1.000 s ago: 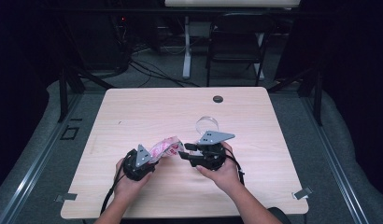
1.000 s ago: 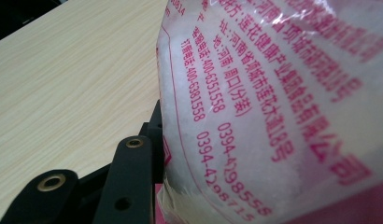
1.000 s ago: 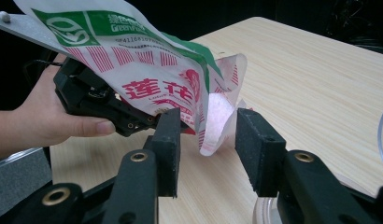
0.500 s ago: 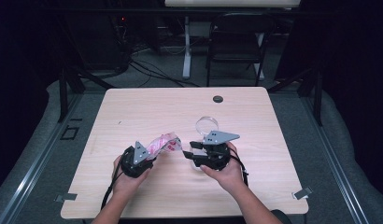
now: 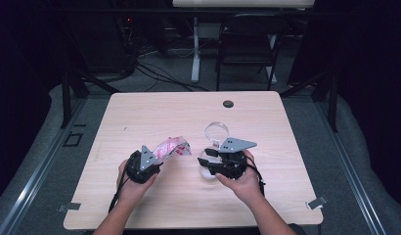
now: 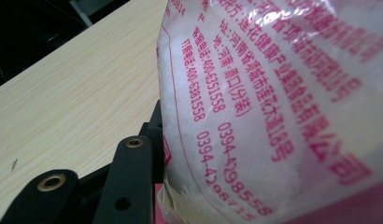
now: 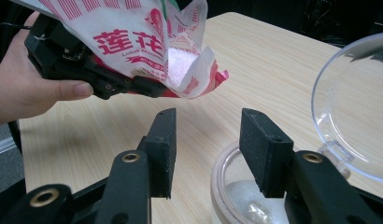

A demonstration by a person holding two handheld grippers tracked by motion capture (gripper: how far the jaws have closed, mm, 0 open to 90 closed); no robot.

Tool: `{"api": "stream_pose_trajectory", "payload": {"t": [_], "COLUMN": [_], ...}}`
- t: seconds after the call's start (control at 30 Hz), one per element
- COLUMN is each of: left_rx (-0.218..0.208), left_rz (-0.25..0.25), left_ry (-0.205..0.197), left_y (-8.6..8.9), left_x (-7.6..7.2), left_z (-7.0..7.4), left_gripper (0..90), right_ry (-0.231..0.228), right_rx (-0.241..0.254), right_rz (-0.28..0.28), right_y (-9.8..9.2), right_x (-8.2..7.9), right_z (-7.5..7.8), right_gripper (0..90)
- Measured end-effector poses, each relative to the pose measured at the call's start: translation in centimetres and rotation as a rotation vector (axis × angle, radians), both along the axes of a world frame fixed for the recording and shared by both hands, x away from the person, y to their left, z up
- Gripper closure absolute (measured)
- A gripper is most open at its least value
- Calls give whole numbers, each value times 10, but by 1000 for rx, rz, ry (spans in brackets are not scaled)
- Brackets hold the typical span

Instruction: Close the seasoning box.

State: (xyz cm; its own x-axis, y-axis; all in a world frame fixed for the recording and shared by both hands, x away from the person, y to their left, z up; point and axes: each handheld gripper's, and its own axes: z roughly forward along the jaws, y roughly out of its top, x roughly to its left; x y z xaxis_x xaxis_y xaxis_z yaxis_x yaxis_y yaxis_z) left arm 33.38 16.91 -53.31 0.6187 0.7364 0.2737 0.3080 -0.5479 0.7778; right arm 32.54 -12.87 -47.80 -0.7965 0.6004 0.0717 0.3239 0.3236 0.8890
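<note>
A person's left gripper (image 5: 148, 164) clamps a pink-printed bag (image 5: 171, 147) of white granules above the table (image 5: 140, 117), at about 9 o'clock from a clear jar (image 5: 208, 169). The bag's long axis runs toward 2 o'clock, torn mouth leading (granules visible inside). The right gripper (image 7: 208, 149), its jaws just opening with nothing between them, hovers over the jar, whose hinged lid (image 7: 353, 112) stands up. The pour seems to be pending; next the mouth must be carried over the rim and tipped down.
</note>
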Motion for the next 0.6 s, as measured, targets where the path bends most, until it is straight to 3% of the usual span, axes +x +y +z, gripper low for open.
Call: {"api": "stream_pose_trajectory", "payload": {"t": [0.3, 0.6], "left_rx": [10, -1], "left_rz": [-7, -12], "left_ry": [-3, -10], "left_y": [-3, -2], "left_x": [0, 1], "left_z": [1, 5], "left_gripper": [629, 629], "right_ry": [21, 48], "right_rx": [3, -1], "right_rz": [16, 40], "right_y": [-2, -2], "right_x": [0, 8], "right_z": [2, 27], "right_gripper": [549, 540]}}
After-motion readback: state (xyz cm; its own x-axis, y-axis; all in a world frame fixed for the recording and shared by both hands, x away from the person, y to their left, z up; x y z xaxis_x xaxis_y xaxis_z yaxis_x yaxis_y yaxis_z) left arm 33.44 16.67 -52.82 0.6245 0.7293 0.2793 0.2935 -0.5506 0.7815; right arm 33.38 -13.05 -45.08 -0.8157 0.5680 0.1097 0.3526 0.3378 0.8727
